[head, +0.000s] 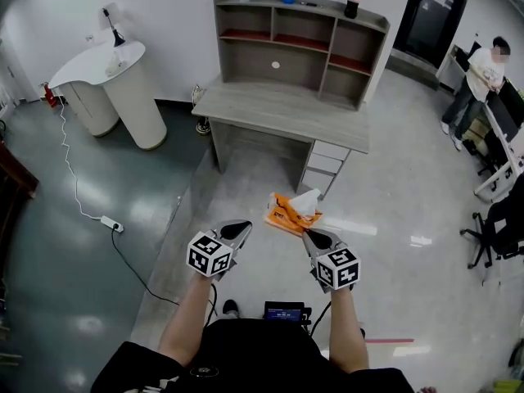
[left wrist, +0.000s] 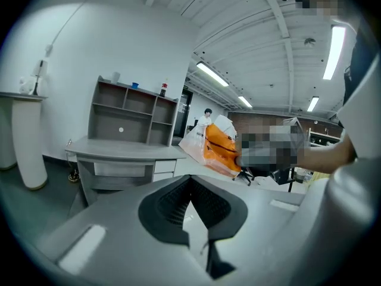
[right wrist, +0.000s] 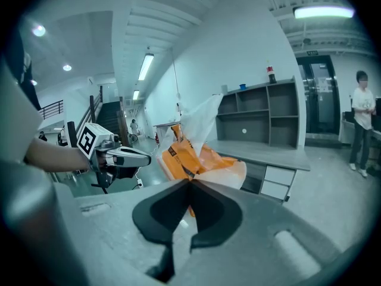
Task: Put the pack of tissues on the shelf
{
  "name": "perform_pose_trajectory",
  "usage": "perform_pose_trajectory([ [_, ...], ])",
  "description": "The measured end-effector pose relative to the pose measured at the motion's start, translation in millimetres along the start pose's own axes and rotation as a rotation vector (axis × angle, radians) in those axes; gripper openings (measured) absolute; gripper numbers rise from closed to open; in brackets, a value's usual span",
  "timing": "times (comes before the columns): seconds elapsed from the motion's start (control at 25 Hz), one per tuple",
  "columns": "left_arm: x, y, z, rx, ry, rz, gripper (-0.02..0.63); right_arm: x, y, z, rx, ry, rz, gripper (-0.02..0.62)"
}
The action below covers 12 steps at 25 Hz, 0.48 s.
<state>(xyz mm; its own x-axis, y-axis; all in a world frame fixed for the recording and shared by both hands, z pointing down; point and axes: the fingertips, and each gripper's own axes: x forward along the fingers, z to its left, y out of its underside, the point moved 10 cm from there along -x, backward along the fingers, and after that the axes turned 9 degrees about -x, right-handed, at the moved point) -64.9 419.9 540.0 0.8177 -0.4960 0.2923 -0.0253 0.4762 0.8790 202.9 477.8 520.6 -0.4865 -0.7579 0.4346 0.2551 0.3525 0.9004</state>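
One pack of tissues [head: 292,213] pinched in my right gripper [head: 313,236], mid-frame over floor | left gripper [head: 237,229] closed, empty | step: carrying | next, I judge: reach shelf [head: 299,43] at top centre, raise, set inside.

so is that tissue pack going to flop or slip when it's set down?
Probably floppy: the tissue pack hangs crumpled from the right tongs, pinched by one edge. Likely light, since that thin pinch carries it. Its plastic-looking film may slide on the shelf.
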Motion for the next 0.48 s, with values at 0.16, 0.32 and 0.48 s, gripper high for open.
perform_pose_trajectory([
  [0.16,10.0,-1.8,-11.0,0.008,0.0,-0.006,0.002,-7.9,4.4,-11.8,0.0,0.0,-0.004,0.005],
  [0.32,13.2,4.0,-15.8,0.003,-0.01,0.002,0.002,-10.1,12.1,-16.8,0.005,-0.008,-0.001,0.005],
  [0.48,20.5,4.7,-9.2,-0.009,-0.015,0.009,0.002,-5.0,15.5,-23.1,0.011,-0.012,0.008,0.005],
])
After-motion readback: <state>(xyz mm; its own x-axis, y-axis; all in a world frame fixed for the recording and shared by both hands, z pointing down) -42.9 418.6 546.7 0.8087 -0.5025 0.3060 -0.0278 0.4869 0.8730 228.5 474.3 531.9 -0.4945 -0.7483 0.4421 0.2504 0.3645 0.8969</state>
